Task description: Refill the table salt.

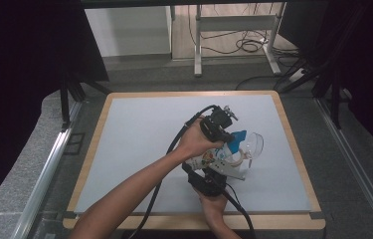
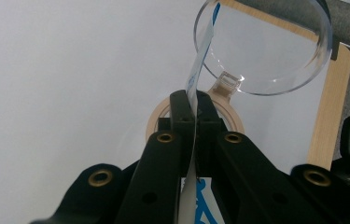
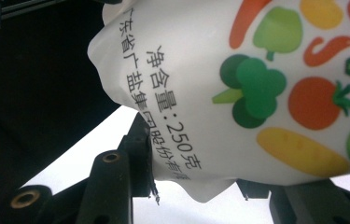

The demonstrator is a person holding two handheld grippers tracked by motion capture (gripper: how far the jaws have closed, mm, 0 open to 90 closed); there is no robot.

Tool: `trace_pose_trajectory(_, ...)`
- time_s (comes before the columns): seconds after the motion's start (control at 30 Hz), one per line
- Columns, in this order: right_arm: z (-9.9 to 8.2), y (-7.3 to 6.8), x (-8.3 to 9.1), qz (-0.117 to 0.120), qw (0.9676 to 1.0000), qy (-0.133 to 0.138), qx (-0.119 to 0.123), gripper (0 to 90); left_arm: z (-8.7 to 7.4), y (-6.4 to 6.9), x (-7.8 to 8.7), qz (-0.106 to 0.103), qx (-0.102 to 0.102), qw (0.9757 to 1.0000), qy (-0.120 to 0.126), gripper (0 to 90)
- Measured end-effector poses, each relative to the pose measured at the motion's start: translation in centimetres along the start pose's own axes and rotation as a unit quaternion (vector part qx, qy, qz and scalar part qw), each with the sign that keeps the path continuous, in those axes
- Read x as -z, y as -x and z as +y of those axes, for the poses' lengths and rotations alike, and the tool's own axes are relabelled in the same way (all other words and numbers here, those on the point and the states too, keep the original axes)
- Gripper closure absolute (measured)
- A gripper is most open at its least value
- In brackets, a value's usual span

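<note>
A big white table (image 1: 139, 149) with a wooden edge sits in the middle of the room, and a person reaches over it with both arms. On the right part of the table, the two hands hold up a white bag (image 1: 213, 160) with bright pictures of vegetables on it. The right gripper (image 1: 209, 183), near the front edge, has its jaws partly apart and pressed on the fat bottom of the bag (image 3: 256, 84), one jaw on each side. The left gripper (image 1: 217, 124) is higher and farther back, and its jaws are squeezed tight on the thin flat top edge of the bag (image 2: 196, 88). Just beside the bag, on the table, lies a clear round lid (image 2: 261, 46), touching a tan ring (image 2: 231, 119) under it.
</note>
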State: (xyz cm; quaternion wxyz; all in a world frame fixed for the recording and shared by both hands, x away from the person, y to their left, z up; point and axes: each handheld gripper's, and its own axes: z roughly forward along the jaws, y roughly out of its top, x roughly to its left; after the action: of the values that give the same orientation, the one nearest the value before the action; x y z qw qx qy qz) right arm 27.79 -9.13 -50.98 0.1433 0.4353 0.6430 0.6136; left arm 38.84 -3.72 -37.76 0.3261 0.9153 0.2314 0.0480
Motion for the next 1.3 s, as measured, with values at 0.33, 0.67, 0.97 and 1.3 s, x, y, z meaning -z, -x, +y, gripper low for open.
trace_pose_trajectory(0.33, 0.01, -0.04, -0.29, -0.014, 0.9990, -0.007, 0.041, 56.7, -0.16, -0.08, 0.09, 0.000, 0.002, 1.0000, 0.001, 90.0)
trace_pose_trajectory(0.67, 0.11, -0.08, -0.39, -0.013, 0.9985, -0.012, 0.051, 57.1, -0.32, -0.26, 0.29, -0.001, 0.004, 1.0000, 0.009, 90.0)
trace_pose_trajectory(0.97, 0.13, -0.05, -0.45, -0.014, 0.9982, -0.016, 0.057, 57.4, -0.34, -0.39, 0.28, -0.006, 0.006, 0.9999, 0.006, 90.0)
trace_pose_trajectory(1.3, 0.64, -0.08, -0.41, -0.013, 0.9982, -0.010, 0.058, 57.8, 0.40, -0.25, 0.09, -0.006, 0.000, 1.0000, -0.005, 90.0)
